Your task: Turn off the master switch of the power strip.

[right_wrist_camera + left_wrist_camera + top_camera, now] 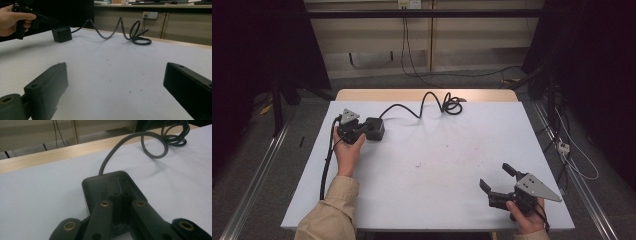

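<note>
Left gripper [362, 131]: held low – jaws closed, tips resting on the black power cube [110, 185].
Right gripper [498, 179]: jaws spread wide, well apart from it.

The left hand [347, 150], its forearm in a tan sleeve, holds the left gripper [362, 131] low and level, pointing right, jaws closed together. The right hand [524, 215] holds the right gripper [497, 176] near the bottom edge, jaws spread wide, pointing up-left.
</note>
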A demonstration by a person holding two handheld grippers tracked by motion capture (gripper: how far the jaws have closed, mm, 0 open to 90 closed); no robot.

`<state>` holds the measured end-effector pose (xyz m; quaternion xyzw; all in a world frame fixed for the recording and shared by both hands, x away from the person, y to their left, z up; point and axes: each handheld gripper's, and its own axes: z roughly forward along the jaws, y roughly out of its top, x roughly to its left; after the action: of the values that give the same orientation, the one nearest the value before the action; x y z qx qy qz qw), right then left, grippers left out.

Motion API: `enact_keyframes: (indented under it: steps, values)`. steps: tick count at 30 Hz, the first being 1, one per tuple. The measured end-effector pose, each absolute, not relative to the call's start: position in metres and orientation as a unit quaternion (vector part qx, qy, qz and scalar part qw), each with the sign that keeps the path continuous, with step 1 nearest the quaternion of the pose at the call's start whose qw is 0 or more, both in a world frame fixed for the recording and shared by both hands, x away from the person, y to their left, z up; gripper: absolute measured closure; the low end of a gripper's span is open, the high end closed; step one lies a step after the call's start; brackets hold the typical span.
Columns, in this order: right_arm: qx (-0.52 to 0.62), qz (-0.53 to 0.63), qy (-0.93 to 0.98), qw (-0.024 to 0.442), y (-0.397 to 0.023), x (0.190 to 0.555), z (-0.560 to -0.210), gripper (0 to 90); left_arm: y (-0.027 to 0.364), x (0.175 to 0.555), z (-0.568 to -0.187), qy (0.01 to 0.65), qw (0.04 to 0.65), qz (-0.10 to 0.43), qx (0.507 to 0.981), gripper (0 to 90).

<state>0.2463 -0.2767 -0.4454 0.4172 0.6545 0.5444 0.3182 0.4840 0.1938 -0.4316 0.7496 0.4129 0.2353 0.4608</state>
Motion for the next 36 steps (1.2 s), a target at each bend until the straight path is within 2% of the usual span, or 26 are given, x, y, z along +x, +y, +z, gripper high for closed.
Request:
enact_keyframes:
  steps: [36]
  values:
    - [0.417,0.546,0.652,0.319,-0.278,0.2458,-0.445,4.8,0.1936,0.4849,-0.4307,0.424,0.456,0.226,0.749,90.0]
